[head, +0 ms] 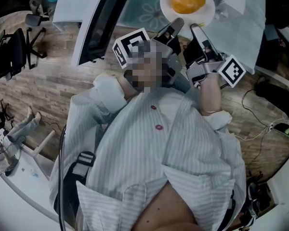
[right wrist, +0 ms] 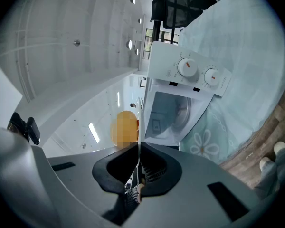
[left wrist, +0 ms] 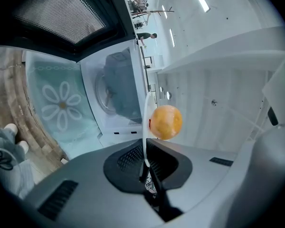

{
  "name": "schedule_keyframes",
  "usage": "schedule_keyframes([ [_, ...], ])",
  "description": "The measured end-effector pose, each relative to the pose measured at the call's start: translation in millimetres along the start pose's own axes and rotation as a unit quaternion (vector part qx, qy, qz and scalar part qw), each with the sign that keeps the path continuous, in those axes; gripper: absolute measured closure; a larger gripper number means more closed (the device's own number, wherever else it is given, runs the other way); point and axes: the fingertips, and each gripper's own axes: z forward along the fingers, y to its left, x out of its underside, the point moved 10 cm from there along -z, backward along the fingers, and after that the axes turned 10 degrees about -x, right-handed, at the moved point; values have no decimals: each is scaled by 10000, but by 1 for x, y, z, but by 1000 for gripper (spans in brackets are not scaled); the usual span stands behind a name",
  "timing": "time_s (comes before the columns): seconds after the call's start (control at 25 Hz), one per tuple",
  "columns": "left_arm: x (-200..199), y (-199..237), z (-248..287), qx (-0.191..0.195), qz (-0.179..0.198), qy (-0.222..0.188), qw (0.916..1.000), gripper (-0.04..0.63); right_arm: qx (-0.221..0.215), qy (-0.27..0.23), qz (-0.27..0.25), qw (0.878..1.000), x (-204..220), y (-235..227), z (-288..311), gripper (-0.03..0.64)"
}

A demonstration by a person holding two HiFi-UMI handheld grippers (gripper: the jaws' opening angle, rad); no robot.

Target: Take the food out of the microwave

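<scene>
A white plate (head: pixel 165 7) carries a round orange piece of food (head: pixel 188 0) and hangs in front of the open microwave (head: pixel 102 20). My left gripper (head: pixel 176 24) is shut on the plate's near rim, and my right gripper (head: pixel 194 29) is shut on the same rim just to its right. In the left gripper view the plate (left wrist: pixel 145 127) shows edge-on between the jaws of the left gripper (left wrist: pixel 146 167), with the food (left wrist: pixel 165 122) beside it. In the right gripper view the plate's edge (right wrist: pixel 139 127) runs into the right gripper (right wrist: pixel 138 161), food (right wrist: pixel 125 127) to its left.
The microwave's cavity (left wrist: pixel 116 91) stands open behind the plate, its dark door (left wrist: pixel 61 13) swung out. Its two knobs (right wrist: pixel 186 68) face me. It sits on a pale teal cloth with a flower pattern (left wrist: pixel 61 106). Office chairs (head: pixel 19 47) stand on the wooden floor at left.
</scene>
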Motion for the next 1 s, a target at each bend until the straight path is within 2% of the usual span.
schedule_keyframes([
  [0.72,-10,-3,14,136,123,619,9979,574,178,-339,-205,9991,-3,5,-4,575],
  [1.0,-10,-3,14,124,89,661,9977,574,157,-388,-216,9989,-1,6,-3,577],
])
